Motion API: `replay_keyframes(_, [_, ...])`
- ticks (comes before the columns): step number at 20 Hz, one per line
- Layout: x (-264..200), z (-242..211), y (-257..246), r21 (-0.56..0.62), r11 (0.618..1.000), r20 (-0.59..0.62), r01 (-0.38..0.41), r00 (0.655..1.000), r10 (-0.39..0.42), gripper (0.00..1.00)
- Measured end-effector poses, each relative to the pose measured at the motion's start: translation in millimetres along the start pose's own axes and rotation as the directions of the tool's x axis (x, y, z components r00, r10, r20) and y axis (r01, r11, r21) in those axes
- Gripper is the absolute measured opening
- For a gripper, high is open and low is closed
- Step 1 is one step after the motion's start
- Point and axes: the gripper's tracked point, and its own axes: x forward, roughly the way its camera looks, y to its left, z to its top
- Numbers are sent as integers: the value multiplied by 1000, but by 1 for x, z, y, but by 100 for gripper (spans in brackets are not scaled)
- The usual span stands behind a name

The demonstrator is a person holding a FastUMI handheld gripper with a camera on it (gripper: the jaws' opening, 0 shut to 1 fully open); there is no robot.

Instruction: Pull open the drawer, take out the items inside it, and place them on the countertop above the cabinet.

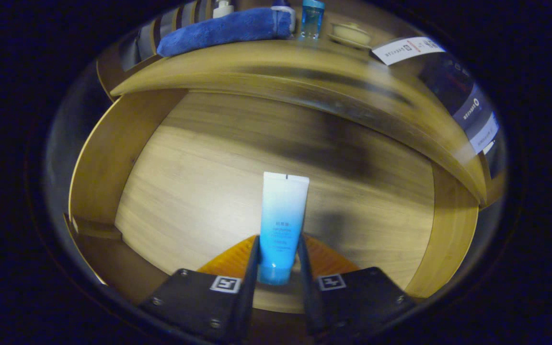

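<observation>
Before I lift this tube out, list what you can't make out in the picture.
- Tube: its cap end sits between the tool's fingers, which hide part of it; the print is too small to read.
- Drawer: its far end lies in shadow under the countertop.
- Towel, bottle and dish on the countertop: small, blurred, and the bottle's top is cut off.

Gripper-mounted fisheye, looking down into the open wooden drawer

The camera sits just behind the two fingers, close above the drawer floor, facing forward and downward, with the wooden countertop edge arching beyond.
</observation>
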Motion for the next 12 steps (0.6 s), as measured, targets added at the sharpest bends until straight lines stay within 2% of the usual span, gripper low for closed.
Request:
replay_keyframes(1, [-2,0,3,7,1000,8,-26,1000,26,40])
replay_keyframes(5, [-35,8,25,-9,990,85,-143,986,143,40])
replay_keyframes(9, [-81,11,57,3,952,150,-306,941,302,40])
replay_keyframes(12, [-110,18,67,1,929,203,-370,910,362,40])
